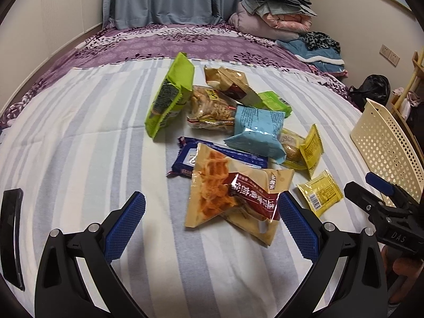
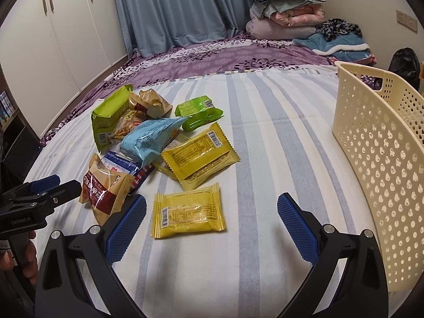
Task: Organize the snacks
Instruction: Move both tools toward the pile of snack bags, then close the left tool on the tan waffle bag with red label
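A pile of snack packets lies on the striped bed cover. My left gripper [image 1: 212,220] is open, just short of a tan waffle packet [image 1: 233,196], which also shows in the right wrist view [image 2: 106,188]. My right gripper [image 2: 212,221] is open and empty, with a small yellow packet [image 2: 188,214] lying between its fingers' line. Farther back lie a light blue bag [image 2: 151,139], a tall green pack [image 1: 169,98], a dark blue packet [image 1: 220,157] and other yellow packets [image 2: 198,153]. A cream perforated basket [image 2: 379,164] stands at the right.
The bed carries a purple floral sheet [image 2: 212,55] behind the striped cover. Folded blankets [image 2: 286,13] and blue clothing [image 2: 339,43] are stacked at the far right. White wardrobes [image 2: 53,39] and blue curtains [image 2: 172,8] stand beyond. A black bag [image 1: 371,90] sits past the bed.
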